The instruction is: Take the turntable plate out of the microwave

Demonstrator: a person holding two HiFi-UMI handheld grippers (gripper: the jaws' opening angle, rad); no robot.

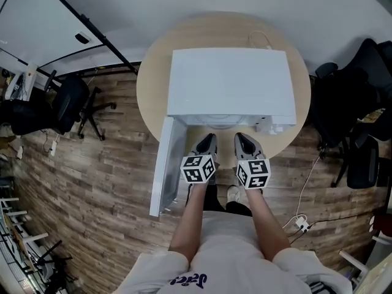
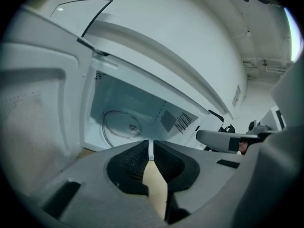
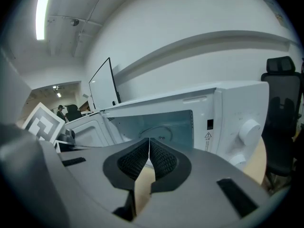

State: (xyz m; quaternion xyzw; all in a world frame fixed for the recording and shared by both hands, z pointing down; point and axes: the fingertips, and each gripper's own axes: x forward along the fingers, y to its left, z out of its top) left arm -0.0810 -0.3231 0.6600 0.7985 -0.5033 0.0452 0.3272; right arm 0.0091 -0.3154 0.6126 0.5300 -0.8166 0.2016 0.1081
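Bottom centre of the head view, two tongs sit side by side at the oven mouth: left gripper [image 2: 151, 144] with jaws pressed together on nothing, right gripper [image 3: 149, 141] the same, closed and empty. Just left of them the microwave door [image 1: 164, 164] hangs wide open. Deeper in, the glass turntable plate [image 2: 121, 126] lies flat on the floor of the white microwave [image 1: 229, 81], untouched. I read this as the approach; next, jaws must part and reach for the plate's rim

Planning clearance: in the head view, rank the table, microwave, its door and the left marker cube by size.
table
microwave
door
left marker cube, which sits nearer the camera yet looks smallest
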